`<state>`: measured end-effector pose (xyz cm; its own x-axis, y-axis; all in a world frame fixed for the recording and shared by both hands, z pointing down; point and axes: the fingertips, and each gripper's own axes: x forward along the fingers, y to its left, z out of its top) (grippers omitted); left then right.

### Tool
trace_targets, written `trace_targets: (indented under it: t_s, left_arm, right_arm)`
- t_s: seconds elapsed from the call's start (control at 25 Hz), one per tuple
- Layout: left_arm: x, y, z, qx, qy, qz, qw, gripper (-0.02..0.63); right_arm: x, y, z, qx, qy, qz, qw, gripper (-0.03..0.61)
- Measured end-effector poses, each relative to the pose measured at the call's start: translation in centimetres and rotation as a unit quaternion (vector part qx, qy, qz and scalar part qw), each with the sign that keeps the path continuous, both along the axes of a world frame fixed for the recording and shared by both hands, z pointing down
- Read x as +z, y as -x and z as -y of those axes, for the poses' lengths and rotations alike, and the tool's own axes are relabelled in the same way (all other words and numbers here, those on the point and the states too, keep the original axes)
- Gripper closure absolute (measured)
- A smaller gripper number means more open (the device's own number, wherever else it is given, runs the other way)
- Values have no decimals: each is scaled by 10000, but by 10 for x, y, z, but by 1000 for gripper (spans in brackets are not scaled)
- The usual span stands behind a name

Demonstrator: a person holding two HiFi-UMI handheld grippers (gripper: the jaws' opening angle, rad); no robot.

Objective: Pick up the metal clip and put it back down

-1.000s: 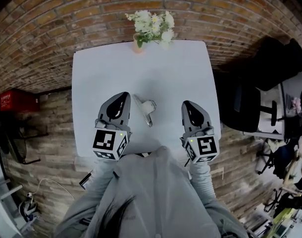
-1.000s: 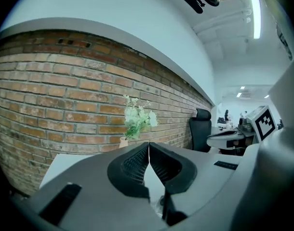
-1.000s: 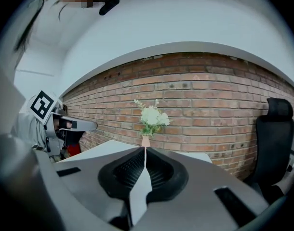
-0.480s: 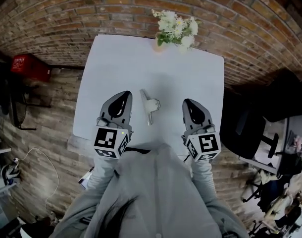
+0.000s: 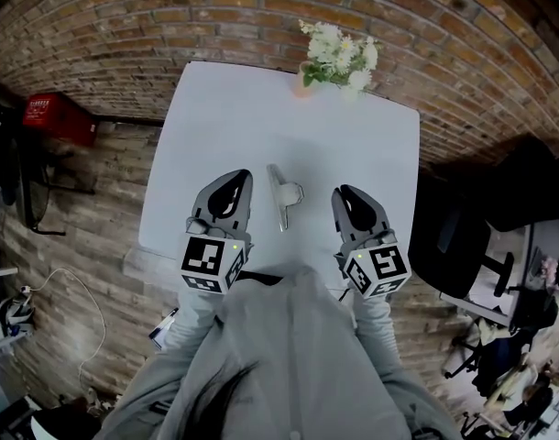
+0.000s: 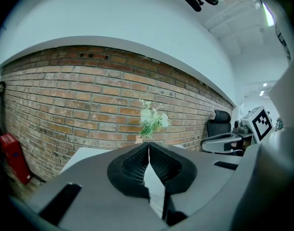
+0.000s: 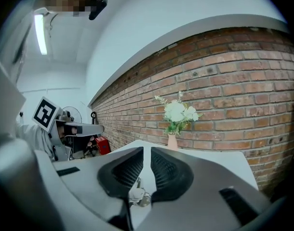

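- The metal clip (image 5: 284, 195) is lying on the white bench (image 5: 224, 108), toward its near side. It is sitting between the two grippers and touching neither.
- The left gripper (image 5: 235, 181) is hovering just left of the clip. Its fingers (image 6: 132, 165) are pressing together at the tips, with nothing between them.
- The right gripper (image 5: 344, 195) is hovering to the clip's right. Its fingers (image 7: 168, 170) are showing only a thin slit and gripping nothing.
- A vase of flowers (image 5: 337, 53) is standing at the bench's far edge, by the brick wall (image 5: 124, 26).
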<state>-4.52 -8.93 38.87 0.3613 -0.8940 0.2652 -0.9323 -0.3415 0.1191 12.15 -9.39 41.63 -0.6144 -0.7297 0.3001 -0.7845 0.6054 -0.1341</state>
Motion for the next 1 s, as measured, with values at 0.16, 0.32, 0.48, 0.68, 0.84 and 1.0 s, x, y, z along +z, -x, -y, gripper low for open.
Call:
trace_targets:
  t_s: [0.16, 0.32, 0.48, 0.68, 0.84, 1.0]
  left_arm:
    - [3, 0, -3, -2, 38, -10, 10000, 584]
    - [7, -1, -4, -4, 93, -17, 10000, 585]
    - [12, -3, -3, 9, 162, -25, 9999, 584]
    - [22, -4, 0, 37, 289, -53, 9996, 584]
    - [35, -5, 3, 66, 419, -83, 9991, 584]
    - [50, -4, 5, 94, 574, -128, 9982, 584]
  right_arm:
    - [6, 6, -1, -119, 257, 268, 9992, 483]
    - [17, 10, 0, -205, 486, 392, 9978, 424]
    - [28, 16, 2, -297, 675, 515, 9959, 376]
    - [46, 23, 5, -367, 916, 564, 9935, 371]
    - [66, 29, 8, -404, 1155, 553, 9909, 371]
    - [90, 39, 9, -481, 1415, 499, 9875, 371]
